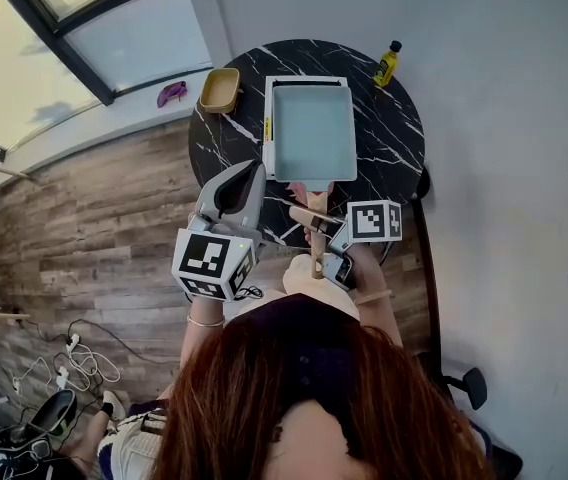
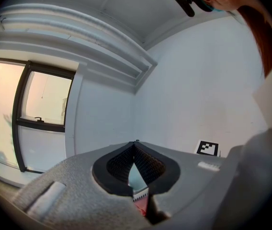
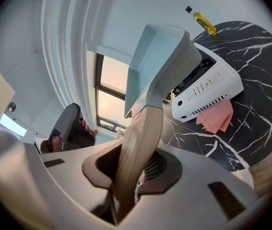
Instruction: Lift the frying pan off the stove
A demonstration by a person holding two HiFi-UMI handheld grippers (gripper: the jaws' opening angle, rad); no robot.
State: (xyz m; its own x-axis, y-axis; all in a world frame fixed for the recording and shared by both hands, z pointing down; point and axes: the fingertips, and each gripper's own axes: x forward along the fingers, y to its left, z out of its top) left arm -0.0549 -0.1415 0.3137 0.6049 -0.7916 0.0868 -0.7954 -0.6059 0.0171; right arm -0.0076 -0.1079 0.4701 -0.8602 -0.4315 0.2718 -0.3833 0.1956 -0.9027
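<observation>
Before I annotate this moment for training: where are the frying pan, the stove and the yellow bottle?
frying pan (image 3: 148, 66): right gripper view, on its pale blue inner surface.
stove (image 3: 208, 90): right gripper view, on its white side panel.
yellow bottle (image 1: 388, 66): head view, on its body.

The square, pale teal frying pan (image 1: 312, 133) hangs raised and tilted over the white stove (image 1: 304, 80), whose rim shows at its 9 and 12 o'clock sides. Its wooden handle (image 3: 137, 143) points to 6 o'clock, clamped in the right gripper (image 3: 126, 174).

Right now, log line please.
right gripper: shut on pan handle | frying pan: clear of stove | left gripper: shut, empty
</observation>
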